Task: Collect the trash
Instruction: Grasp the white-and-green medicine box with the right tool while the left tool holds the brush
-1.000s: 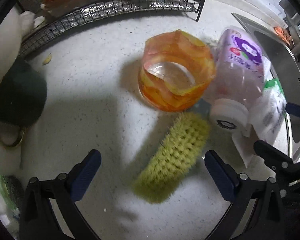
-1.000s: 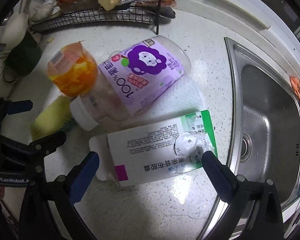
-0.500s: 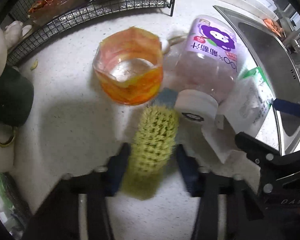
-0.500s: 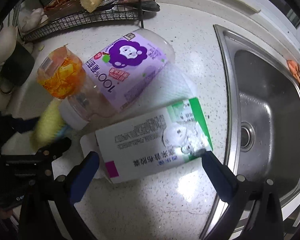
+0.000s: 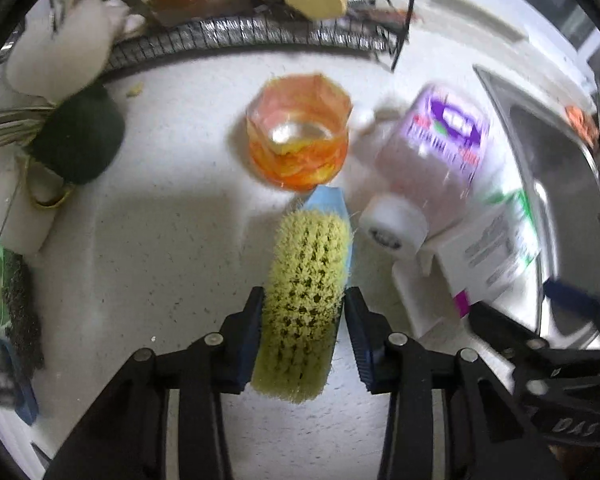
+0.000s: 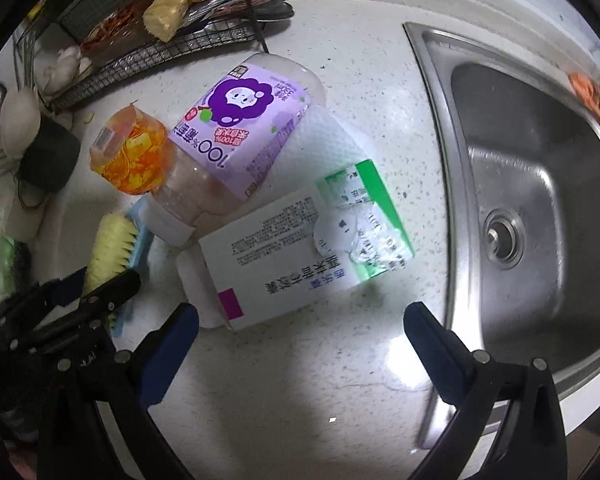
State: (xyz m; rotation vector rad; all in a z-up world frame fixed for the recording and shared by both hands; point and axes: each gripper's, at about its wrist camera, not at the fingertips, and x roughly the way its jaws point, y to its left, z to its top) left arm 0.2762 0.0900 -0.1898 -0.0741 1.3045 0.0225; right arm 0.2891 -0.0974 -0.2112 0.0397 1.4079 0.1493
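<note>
My left gripper (image 5: 303, 308) is shut on a yellow-bristled scrub brush (image 5: 306, 300) with a light blue back, also seen in the right wrist view (image 6: 114, 246). Beyond it stands an orange plastic cup (image 5: 298, 142) (image 6: 134, 160). A purple-labelled juice bottle (image 5: 432, 168) (image 6: 236, 140) lies on its side on a white paper towel (image 6: 324, 140). A white and green carton box (image 6: 304, 252) (image 5: 488, 248) lies flat in front of my right gripper (image 6: 300, 332), which is open and empty just short of it.
A steel sink (image 6: 540, 200) lies to the right. A black wire rack (image 6: 160, 44) with food stands at the back. A dark round object (image 5: 80, 144) and white items sit at the left. A scouring pad (image 5: 20, 304) lies at the far left.
My left gripper moved forward over the brush and closed on it. The right gripper stayed open and shifted slightly toward the carton.
</note>
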